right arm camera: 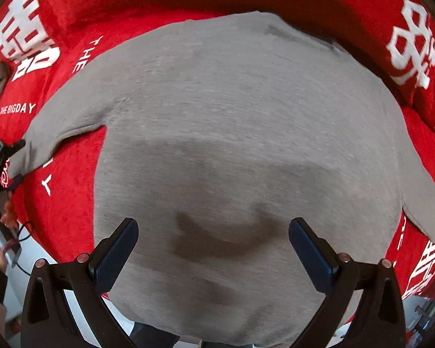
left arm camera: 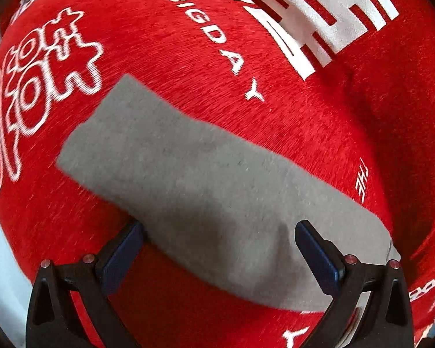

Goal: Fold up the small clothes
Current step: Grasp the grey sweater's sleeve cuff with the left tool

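grey top [right arm camera: 232,133] under spread right gripper [right arm camera: 213,246]

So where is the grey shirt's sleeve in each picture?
Left wrist view: the sleeve runs across the middle, its end between the open left gripper.
Right wrist view: the same sleeve is at the left edge.
Shared landmark: the "THE BIGDAY" lettering on the red cover.

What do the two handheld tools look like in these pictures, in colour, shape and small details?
Both look alike. The left tool has two black curved arms that end in flat dark blue pads with a fine texture. Small round reddish studs sit on top of each arm. The right tool has the same black frame, blue pads and studs. No cable shows on either tool in its own view.
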The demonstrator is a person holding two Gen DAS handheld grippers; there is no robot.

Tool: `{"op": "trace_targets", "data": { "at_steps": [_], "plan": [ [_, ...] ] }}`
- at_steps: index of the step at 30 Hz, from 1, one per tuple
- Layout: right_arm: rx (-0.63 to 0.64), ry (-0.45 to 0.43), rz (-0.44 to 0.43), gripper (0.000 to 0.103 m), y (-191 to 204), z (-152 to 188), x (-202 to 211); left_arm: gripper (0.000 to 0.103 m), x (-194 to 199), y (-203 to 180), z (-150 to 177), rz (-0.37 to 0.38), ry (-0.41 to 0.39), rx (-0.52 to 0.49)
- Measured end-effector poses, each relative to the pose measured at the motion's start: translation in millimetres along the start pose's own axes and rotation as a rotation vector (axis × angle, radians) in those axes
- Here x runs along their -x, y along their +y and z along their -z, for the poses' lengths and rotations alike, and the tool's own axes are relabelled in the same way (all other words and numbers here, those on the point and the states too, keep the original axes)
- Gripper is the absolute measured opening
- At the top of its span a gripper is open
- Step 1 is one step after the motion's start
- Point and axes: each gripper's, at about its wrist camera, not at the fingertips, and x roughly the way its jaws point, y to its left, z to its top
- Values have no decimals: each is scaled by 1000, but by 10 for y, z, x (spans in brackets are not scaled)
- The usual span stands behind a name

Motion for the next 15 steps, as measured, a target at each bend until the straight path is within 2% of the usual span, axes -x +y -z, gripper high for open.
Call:
{"op": "trace_targets", "data": {
  "at_steps": [2,4,5,6,7,11,15],
  "plan": [
    [7,-4,-1,103,62,1,7,89,0,-67,-9,14,-11,-9],
    [7,-5,-5,103,92,6,23,51,-4,-91,-38,-9,-22,-19],
    [7,-4,-8,103,101,16,25,40,-9,-81,-72,-23,-27,-20],
    [7,-2,-10,103,102,25,27,23,-8,-60,-100,-4,-29,-20],
    [7,-1,-12,103,111,32,28,11,-13,-11,-133,48,-20,-4],
    [-3,-2,-20,103,95,71,44,11,88,-1,-185,146,-36,1],
    [-41,-11,-32,103,-18,116,87,11,329,-194,-193,309,-69,-39]
  ]
}}
